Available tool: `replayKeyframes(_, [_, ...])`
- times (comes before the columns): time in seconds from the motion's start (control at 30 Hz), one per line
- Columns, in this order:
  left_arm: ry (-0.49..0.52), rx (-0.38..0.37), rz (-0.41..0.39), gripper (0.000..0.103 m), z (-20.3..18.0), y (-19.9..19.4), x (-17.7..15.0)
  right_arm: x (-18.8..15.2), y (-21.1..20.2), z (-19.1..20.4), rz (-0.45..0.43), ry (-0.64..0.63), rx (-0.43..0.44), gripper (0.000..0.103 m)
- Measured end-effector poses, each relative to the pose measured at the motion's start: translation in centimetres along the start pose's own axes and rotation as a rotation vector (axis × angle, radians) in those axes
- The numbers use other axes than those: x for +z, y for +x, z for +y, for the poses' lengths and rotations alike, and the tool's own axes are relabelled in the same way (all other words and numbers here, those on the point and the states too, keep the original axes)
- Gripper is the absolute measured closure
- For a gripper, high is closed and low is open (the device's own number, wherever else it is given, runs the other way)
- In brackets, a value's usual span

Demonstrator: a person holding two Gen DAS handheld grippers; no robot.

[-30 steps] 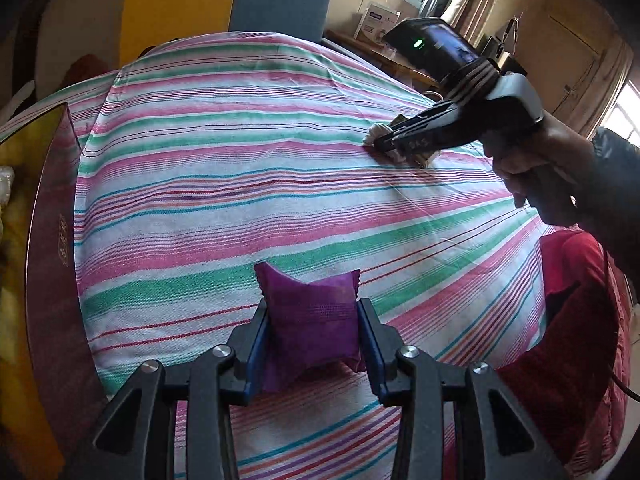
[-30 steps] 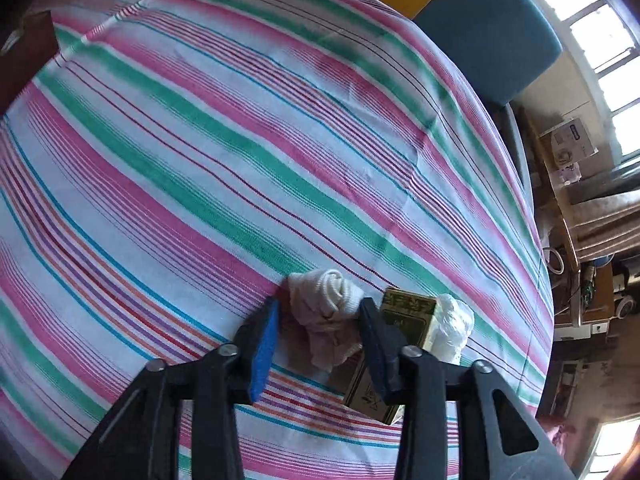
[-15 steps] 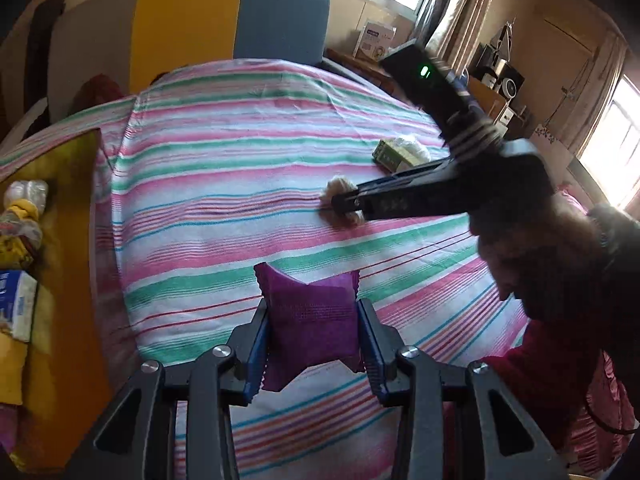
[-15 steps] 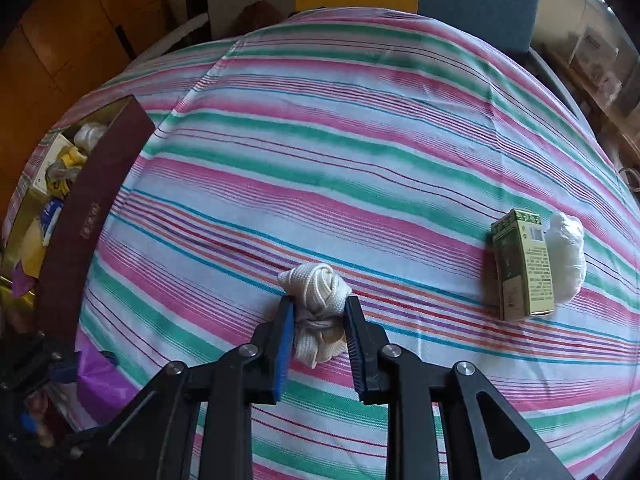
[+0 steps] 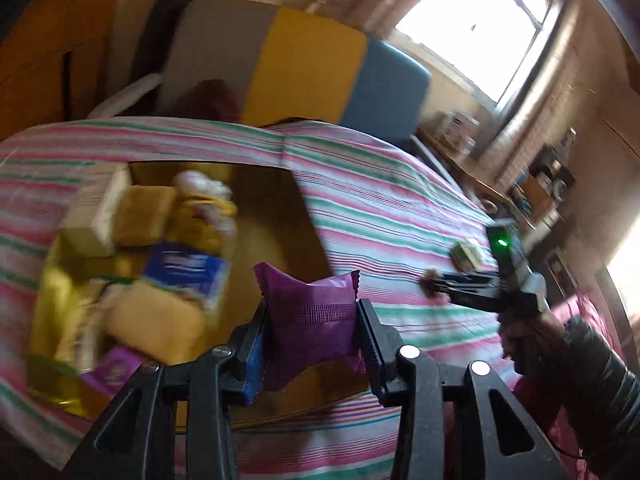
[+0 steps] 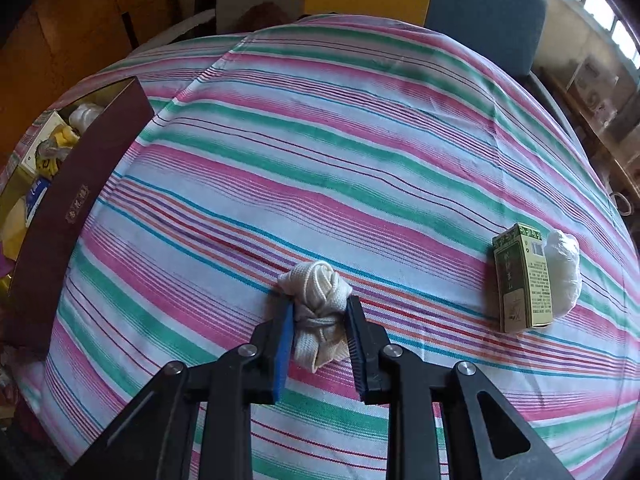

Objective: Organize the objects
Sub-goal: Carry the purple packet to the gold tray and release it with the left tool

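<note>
My left gripper point(image 5: 310, 320) is shut on a purple packet point(image 5: 310, 312) and holds it above the right side of an open box point(image 5: 276, 208) with a gold inside. The box holds several packets and small cartons. My right gripper point(image 6: 318, 316) is shut on a cream knotted cloth bundle point(image 6: 318, 300) over the striped tablecloth point(image 6: 340, 140). In the left wrist view the right gripper point(image 5: 444, 286) is to the right, held by a hand. The box shows at the left in the right wrist view as a dark red wall point(image 6: 76, 204).
A green carton point(image 6: 522, 278) lies beside a white plastic bag point(image 6: 566, 272) at the table's right side. Chairs in grey, yellow and blue point(image 5: 304, 68) stand behind the table. A window point(image 5: 472, 24) and cluttered shelves are at the back right.
My left gripper has swung left with the purple packet, from over the tablecloth to over the open box. My right gripper has closed on the cloth bundle and lifted it leftward away from the green carton.
</note>
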State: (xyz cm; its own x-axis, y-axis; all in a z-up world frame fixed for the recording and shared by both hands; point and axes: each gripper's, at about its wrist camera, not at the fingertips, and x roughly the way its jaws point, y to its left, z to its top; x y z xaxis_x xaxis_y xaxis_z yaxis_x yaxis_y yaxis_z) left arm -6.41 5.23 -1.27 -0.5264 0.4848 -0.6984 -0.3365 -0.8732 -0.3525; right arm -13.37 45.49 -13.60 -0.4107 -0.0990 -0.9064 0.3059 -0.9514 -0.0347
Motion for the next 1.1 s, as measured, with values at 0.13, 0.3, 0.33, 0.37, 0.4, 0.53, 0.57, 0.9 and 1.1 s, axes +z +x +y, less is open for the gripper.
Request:
replayKeyframes(0.13, [-0.019, 0.062, 0.057, 0.062, 3.2, 0.1, -1.0, 0.1, 0.1, 0.1, -0.001, -0.004, -0.003, 0.077])
replayKeyframes(0.3, [0.012, 0.115, 0.126, 0.06, 3.6, 2.5, -2.5, 0.2, 0.4, 0.2, 0.003, -0.008, -0.008, 0.076])
replayKeyframes(0.33, [0.016, 0.127, 0.14, 0.058, 3.6, 3.2, -2.7, 0.2, 0.4, 0.2, 0.003, -0.008, -0.009, 0.076])
replayKeyframes(0.37, [0.014, 0.139, 0.151, 0.052, 3.8, 3.7, -2.8, 0.2, 0.4, 0.2, 0.003, -0.008, -0.008, 0.076])
replayKeyframes(0.4, [0.008, 0.153, 0.159, 0.05, 3.9, 4.1, -2.9, 0.2, 0.4, 0.2, 0.003, -0.008, -0.008, 0.076])
replayKeyframes(0.53, [0.018, 0.182, 0.16, 0.046, 3.8, 4.6, -3.3, 0.2, 0.4, 0.1, 0.003, -0.011, -0.01, 0.076])
replayKeyframes(0.57, [0.024, 0.186, 0.155, 0.045, 3.7, 4.5, -3.3, 0.2, 0.4, 0.1, 0.003, -0.012, -0.011, 0.076])
replayKeyframes(0.9, [0.069, 0.289, 0.016, 0.045, 2.3, 0.7, -2.6, 0.1, 0.4, 0.1, 0.002, -0.028, -0.015, 0.076])
replayKeyframes(1.1, [0.074, 0.319, -0.043, 0.045, 2.0, -0.8, -1.9, 0.2, 0.4, 0.4, 0.009, -0.03, -0.036, 0.076])
